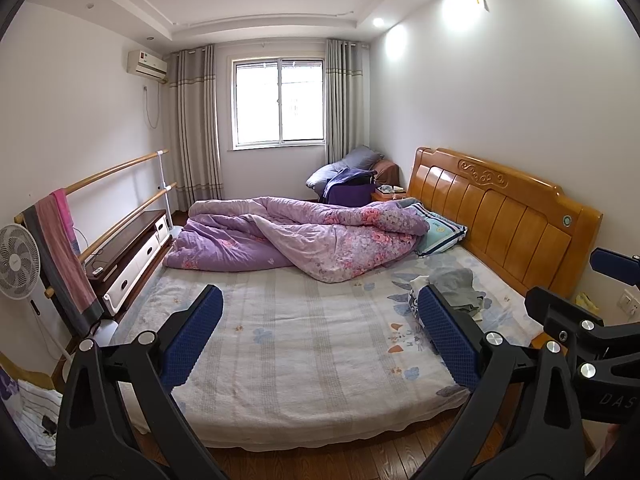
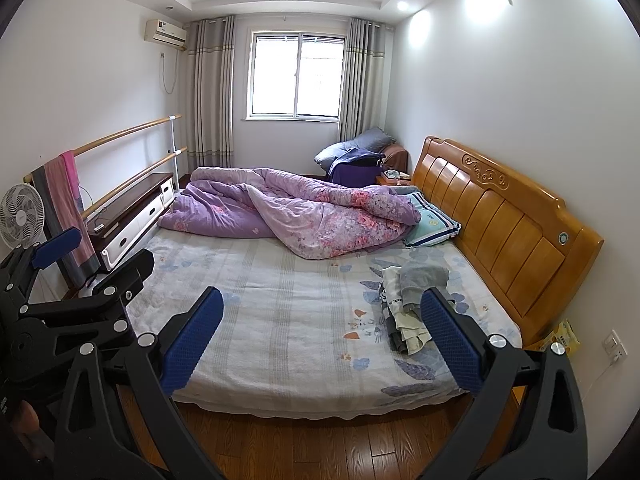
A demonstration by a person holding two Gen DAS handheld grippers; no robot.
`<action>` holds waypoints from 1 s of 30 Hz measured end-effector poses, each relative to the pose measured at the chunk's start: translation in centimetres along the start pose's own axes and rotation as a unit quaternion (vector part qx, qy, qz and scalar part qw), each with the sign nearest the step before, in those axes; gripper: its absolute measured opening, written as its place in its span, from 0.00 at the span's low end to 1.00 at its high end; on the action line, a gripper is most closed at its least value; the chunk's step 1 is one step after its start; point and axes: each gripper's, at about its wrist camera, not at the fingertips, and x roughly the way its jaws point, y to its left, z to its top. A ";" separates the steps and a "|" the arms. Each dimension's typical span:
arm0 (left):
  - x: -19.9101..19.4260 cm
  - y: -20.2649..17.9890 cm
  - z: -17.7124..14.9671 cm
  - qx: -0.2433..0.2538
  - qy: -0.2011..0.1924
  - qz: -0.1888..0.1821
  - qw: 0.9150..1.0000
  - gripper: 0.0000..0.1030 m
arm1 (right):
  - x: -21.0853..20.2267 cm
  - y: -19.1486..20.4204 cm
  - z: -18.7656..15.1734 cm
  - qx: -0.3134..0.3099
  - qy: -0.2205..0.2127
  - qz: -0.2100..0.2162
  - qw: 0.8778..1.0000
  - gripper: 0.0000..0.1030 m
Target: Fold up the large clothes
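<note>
A small pile of clothes (image 2: 412,304), grey on top with white and beige under it, lies on the bed's right side near the headboard; it also shows in the left wrist view (image 1: 456,286). My left gripper (image 1: 320,336) is open and empty, held above the bed's near edge. My right gripper (image 2: 322,340) is open and empty, also above the near edge, left of the pile. The right gripper shows at the right edge of the left wrist view (image 1: 580,320). The left gripper shows at the left of the right wrist view (image 2: 80,280).
The bed (image 2: 280,300) has a pale floral sheet. A crumpled purple quilt (image 2: 288,212) and a pillow (image 2: 432,220) lie at its far side. A wooden headboard (image 2: 508,216) stands on the right. A low cabinet (image 2: 132,216), rails with a towel (image 2: 64,204) and a fan (image 2: 20,216) stand left. Wooden floor (image 2: 320,448) is below.
</note>
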 end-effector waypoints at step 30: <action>1.0 -1.5 -0.1 -0.003 0.012 0.001 1.000 0.95 | 0.7 -2.3 0.6 0.001 0.008 0.002 1.000 0.93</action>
